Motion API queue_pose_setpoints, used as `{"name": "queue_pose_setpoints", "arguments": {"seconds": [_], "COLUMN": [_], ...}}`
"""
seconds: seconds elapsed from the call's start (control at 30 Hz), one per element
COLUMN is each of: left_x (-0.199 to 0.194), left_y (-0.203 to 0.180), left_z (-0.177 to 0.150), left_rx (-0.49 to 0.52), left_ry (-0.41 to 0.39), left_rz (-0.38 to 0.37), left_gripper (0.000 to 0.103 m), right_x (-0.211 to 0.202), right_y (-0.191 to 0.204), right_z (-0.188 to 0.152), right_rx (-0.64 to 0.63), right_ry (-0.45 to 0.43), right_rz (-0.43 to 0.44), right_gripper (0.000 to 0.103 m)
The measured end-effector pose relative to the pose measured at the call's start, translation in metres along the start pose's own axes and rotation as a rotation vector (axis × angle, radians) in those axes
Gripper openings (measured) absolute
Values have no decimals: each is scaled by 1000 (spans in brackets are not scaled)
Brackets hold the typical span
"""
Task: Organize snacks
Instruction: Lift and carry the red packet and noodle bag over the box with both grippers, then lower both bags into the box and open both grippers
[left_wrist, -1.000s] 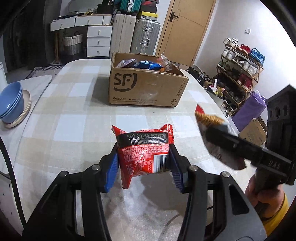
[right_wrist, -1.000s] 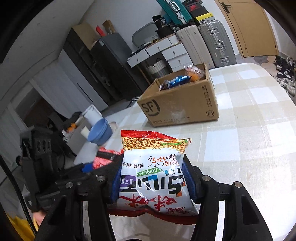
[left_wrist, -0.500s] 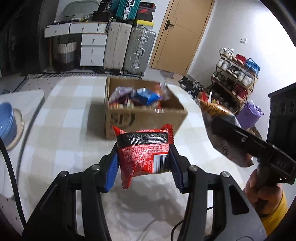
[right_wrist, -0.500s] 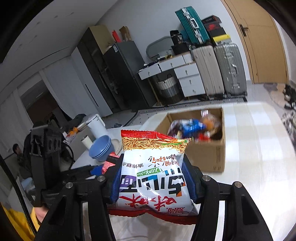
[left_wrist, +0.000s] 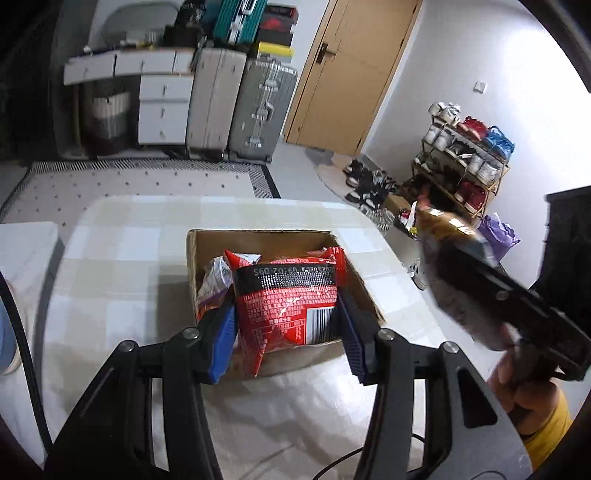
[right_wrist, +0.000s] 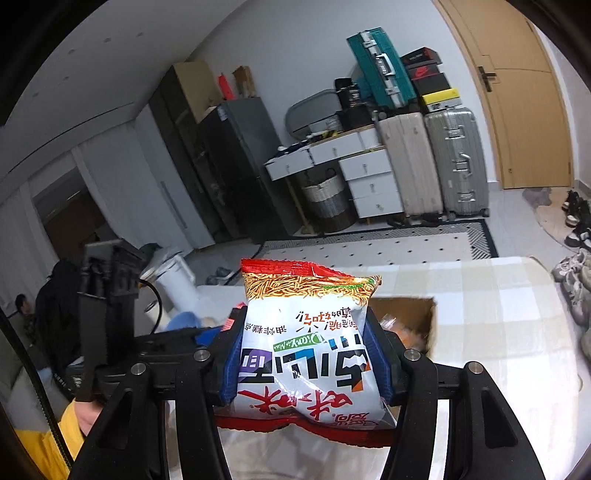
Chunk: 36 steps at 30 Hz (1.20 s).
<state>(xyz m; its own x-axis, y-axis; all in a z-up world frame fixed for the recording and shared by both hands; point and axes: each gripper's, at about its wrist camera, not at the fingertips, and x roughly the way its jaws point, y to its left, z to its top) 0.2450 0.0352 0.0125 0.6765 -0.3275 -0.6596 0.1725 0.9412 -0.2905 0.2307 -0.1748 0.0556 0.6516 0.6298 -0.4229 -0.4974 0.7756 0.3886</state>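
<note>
A red foil snack packet is clamped between the blue pads of the left gripper. It is held upright, its long axis running up and down; the crimped top edge and a black band of inverted print are uppermost, and the barcode sits at the lower right. The packet is poised over the open brown cardboard box, roughly above its near half, with its lower corner hanging in front of the near wall. Other wrapped snacks are seen inside the box on the left side, while bare cardboard is exposed along the far wall.

A white and red noodle-snack bag is gripped at its sides by the right gripper, also upright, with its print upside down and the pictured noodles at the top. This bag is held above the table, near the box, whose open corner is visible just right of the bag.

The box stands on a checked pale tablecloth, with uncovered cloth on all sides before the table's rounded far edge. Suitcases and a wooden door are seen beyond.
</note>
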Motion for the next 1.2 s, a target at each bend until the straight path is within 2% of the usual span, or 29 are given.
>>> {"name": "queue_pose_setpoints", "arguments": {"seconds": [0.13, 0.23, 0.4, 0.83, 1.0, 1.13, 1.2], "left_x": [40, 61, 89, 125, 138, 143, 146], "left_y": [7, 8, 9, 19, 18, 20, 20], "left_z": [13, 16, 5, -9, -19, -28, -28], "left_rx": [20, 28, 39, 36, 33, 64, 59], "left_ry": [44, 66, 100, 136, 157, 160, 160], "left_rz": [26, 12, 40, 40, 36, 86, 87], "left_gripper": [47, 47, 47, 47, 47, 47, 47], "right_x": [22, 30, 41, 86, 108, 115, 116], "right_y": [-19, -29, -35, -59, -66, -72, -74], "right_z": [11, 11, 3, -7, -13, -20, -22], "right_rx": [44, 64, 48, 46, 45, 54, 53], "right_ry": [29, 36, 63, 130, 182, 200, 207], "right_rz": [-15, -8, -16, -63, -80, -79, -79], "right_gripper": [57, 57, 57, 57, 57, 57, 57]}}
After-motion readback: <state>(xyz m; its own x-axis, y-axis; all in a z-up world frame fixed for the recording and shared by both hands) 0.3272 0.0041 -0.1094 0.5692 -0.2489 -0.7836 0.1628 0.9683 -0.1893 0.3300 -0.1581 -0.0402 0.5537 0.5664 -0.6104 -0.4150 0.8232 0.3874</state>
